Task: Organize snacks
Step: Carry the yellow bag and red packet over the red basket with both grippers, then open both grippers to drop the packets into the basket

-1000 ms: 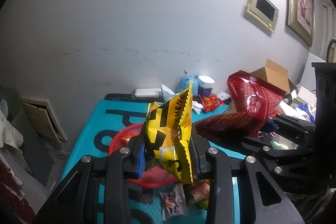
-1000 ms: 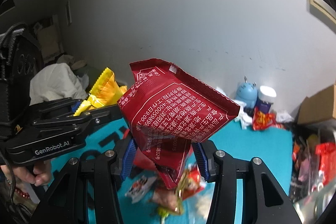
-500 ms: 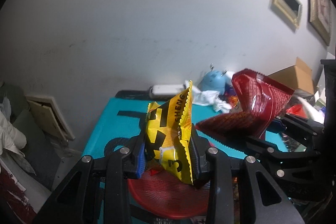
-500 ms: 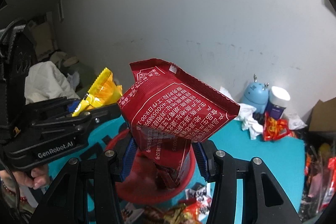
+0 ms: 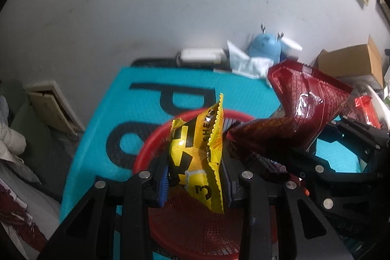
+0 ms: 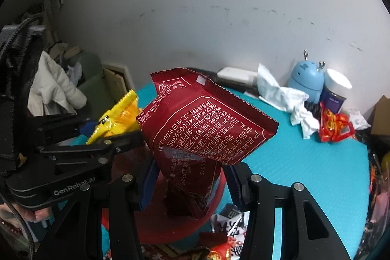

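Observation:
My left gripper (image 5: 196,177) is shut on a yellow snack packet (image 5: 197,157) with black print, held above a round red mesh basket (image 5: 195,230). My right gripper (image 6: 189,177) is shut on a dark red snack packet (image 6: 199,128) with white print, held above the same red basket (image 6: 158,228). The red packet (image 5: 307,109) also shows at the right of the left wrist view. The yellow packet (image 6: 117,116) and the left gripper's body (image 6: 63,162) show at the left of the right wrist view. The two grippers are close side by side.
The basket stands on a teal mat (image 5: 146,99) with black letters. Loose snack packets (image 6: 229,235) lie in front of the basket. At the back wall are a blue round gadget (image 6: 308,79), a white-lidded jar (image 6: 335,91), crumpled tissue (image 6: 282,94), orange-red packets (image 6: 336,128) and a cardboard box (image 5: 351,62).
Both grippers have moved forward and down over the red basket with their packets still held. The basket now lies right under both packets.

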Available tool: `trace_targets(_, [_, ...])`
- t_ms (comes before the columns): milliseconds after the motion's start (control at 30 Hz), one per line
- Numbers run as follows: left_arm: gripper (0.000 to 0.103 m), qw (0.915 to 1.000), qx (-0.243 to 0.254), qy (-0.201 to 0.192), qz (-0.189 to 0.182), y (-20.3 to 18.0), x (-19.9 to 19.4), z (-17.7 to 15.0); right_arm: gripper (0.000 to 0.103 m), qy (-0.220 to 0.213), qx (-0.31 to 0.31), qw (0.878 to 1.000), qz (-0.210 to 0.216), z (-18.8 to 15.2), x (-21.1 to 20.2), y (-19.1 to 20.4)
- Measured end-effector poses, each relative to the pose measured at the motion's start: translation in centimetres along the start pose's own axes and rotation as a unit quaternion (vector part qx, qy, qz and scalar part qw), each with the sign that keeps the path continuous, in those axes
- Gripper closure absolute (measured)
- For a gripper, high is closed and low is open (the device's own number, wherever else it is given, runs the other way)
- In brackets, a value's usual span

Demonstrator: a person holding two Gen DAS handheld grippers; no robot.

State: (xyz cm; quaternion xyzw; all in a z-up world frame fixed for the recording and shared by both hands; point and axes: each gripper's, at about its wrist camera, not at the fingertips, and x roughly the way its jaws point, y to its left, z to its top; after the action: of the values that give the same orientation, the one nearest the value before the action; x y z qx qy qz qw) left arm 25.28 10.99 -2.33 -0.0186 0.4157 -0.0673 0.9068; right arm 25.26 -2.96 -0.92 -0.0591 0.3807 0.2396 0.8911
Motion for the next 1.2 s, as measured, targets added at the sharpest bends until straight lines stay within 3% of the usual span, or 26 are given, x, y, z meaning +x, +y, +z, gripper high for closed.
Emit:
trace_targets(500, [0.069, 0.9964, -0.011, 0.081, 0.020, 0.4, 2.9, -0.7, 0.053, 0.033, -0.020, 0.999, -0.008, -0.6, 1.6, 1.2])
trace_targets(667, [0.069, 0.9930, -0.019, 0.113, 0.026, 0.6, 3.8, -1.1, 0.046, 0.032, -0.024, 0.999, -0.016, -0.5, 1.7, 1.1])
trace_targets(1000, [0.068, 0.9934, -0.021, 0.111, 0.019, 0.5, 3.1, -0.8, 0.042, 0.016, -0.028, 0.999, -0.014, -0.6, 0.8, 1.2])
trace_targets(1100, [0.057, 0.9950, -0.019, 0.093, 0.030, 0.5, 2.1, -0.4, 0.034, 0.010, -0.028, 0.999, -0.020, -0.5, 0.3, 1.1])
trace_targets(1167, [0.044, 0.9961, -0.019, 0.078, 0.036, 0.6, 1.2, -0.2, 0.033, 0.005, -0.027, 0.999, -0.019, -0.4, -0.1, 1.1])
trace_targets(1200, [0.044, 0.9966, -0.019, 0.070, 0.039, 0.6, 0.8, -0.1, 0.033, 0.004, -0.027, 0.999, -0.018, -0.3, -0.1, 1.0])
